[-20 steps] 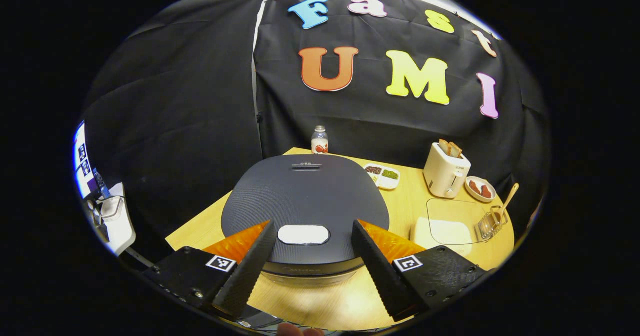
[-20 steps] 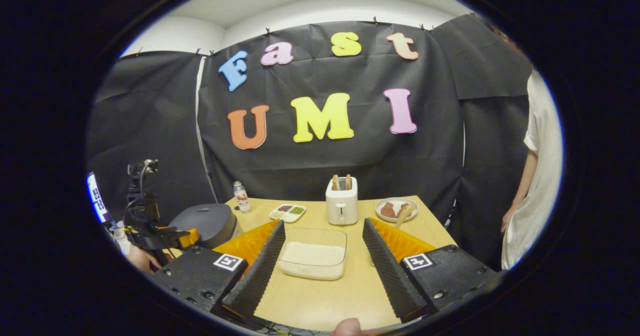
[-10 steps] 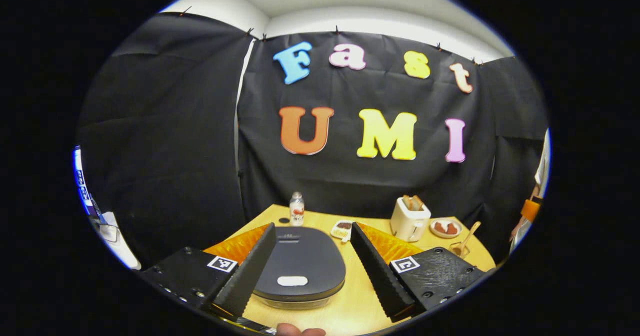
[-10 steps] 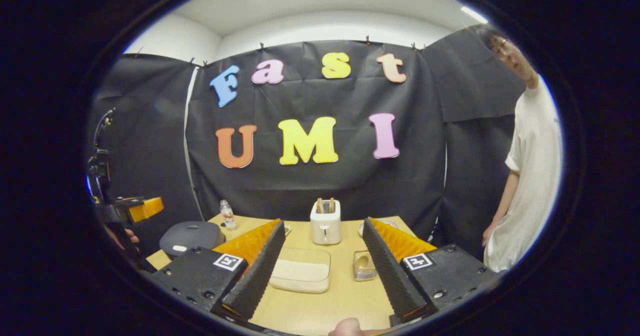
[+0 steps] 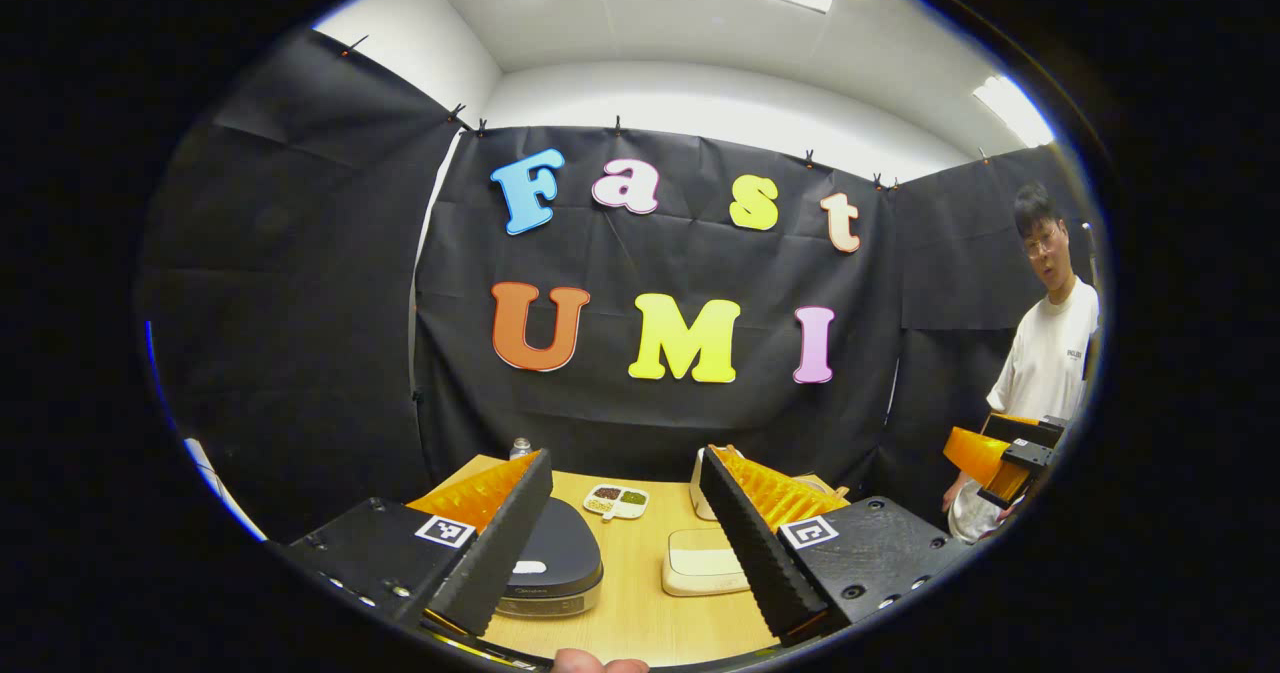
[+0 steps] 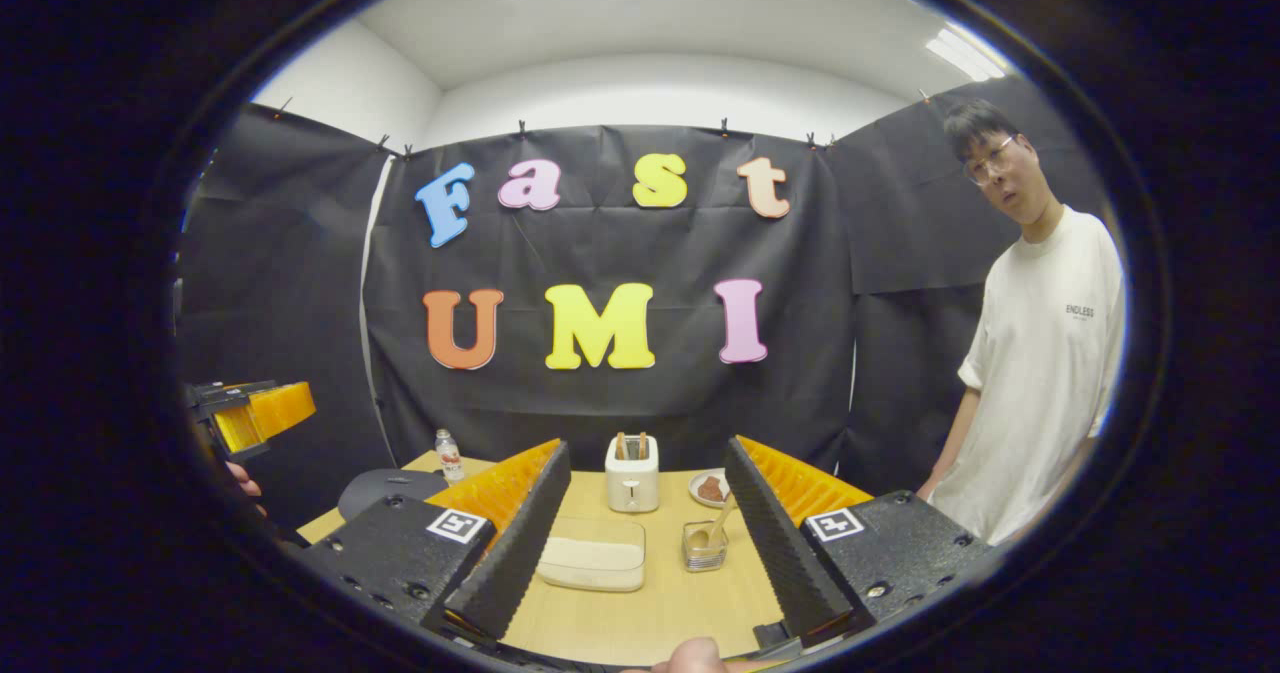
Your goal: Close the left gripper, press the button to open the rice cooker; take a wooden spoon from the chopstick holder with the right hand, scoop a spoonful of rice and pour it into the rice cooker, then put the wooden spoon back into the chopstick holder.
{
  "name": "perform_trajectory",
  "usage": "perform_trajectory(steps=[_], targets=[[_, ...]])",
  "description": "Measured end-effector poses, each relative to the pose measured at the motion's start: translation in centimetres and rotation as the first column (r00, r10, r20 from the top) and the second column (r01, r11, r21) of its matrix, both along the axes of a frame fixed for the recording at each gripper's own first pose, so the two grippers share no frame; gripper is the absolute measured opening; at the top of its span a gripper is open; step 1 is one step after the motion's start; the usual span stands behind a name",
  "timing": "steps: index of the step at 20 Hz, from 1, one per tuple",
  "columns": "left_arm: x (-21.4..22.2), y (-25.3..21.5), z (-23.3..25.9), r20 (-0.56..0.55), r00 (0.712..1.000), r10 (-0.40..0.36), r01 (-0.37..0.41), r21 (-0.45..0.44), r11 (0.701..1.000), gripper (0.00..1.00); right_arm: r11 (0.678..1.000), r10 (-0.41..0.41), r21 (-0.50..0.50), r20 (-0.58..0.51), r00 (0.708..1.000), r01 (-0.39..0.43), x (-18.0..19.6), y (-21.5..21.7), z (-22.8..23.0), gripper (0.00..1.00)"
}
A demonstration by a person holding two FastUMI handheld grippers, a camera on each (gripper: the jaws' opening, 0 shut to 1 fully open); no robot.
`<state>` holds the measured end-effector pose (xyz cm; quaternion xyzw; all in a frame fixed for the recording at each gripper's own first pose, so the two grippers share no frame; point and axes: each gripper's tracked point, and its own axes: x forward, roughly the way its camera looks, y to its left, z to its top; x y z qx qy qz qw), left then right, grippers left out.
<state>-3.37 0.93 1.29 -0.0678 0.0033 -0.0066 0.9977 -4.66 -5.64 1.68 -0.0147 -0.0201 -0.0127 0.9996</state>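
Note:
The dark rice cooker (image 5: 555, 563) sits on the wooden table with its lid down and a white button (image 5: 528, 567) at the front. My left gripper (image 5: 625, 455) is open, held high and well back from it. The cooker (image 6: 385, 493) also appears in the right gripper view at the table's left. A wire chopstick holder (image 6: 705, 545) holds the wooden spoon (image 6: 720, 525), beside a clear box of rice (image 6: 592, 563). My right gripper (image 6: 647, 445) is open and empty, high above the table's near side.
A toaster (image 6: 632, 483), a plate of food (image 6: 708, 488), a bottle (image 6: 449, 455) and a divided dish (image 5: 617, 499) stand toward the back. A person in a white shirt (image 6: 1040, 373) stands at the right. The other gripper (image 6: 255, 415) hovers at far left.
Both grippers have risen and drawn back from the table, so the cooker and rice box look smaller and lower. The left gripper was just over the cooker's button; both stay open.

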Motion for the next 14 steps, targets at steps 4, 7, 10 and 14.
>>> perform_trajectory(steps=[4, 7, 10, 14], targets=[[-2.5, -2.6, 0.3, 0.034, 0.999, -0.034, 0.032, 0.045, 0.998, 0.94, 1.000, -0.008, -0.020, -0.004, 1.000, 0.008, -2.5, 0.4, -1.1, 0.96], [-3.8, -4.1, 0.6, 0.063, 0.995, -0.071, 0.065, 0.094, 0.993, 0.94, 1.000, -0.003, -0.017, -0.021, 1.000, 0.003, -3.7, 0.6, -2.4, 0.97], [-4.4, -5.1, 0.1, 0.053, 0.996, -0.072, 0.068, 0.078, 0.995, 0.94, 1.000, 0.003, -0.030, -0.027, 1.000, -0.004, -4.1, 0.5, -3.0, 1.00], [-4.2, -5.4, 0.2, 0.047, 0.997, -0.061, 0.056, 0.094, 0.994, 0.94, 1.000, 0.009, -0.002, -0.039, 0.999, -0.009, -3.8, 0.2, -3.5, 1.00]])
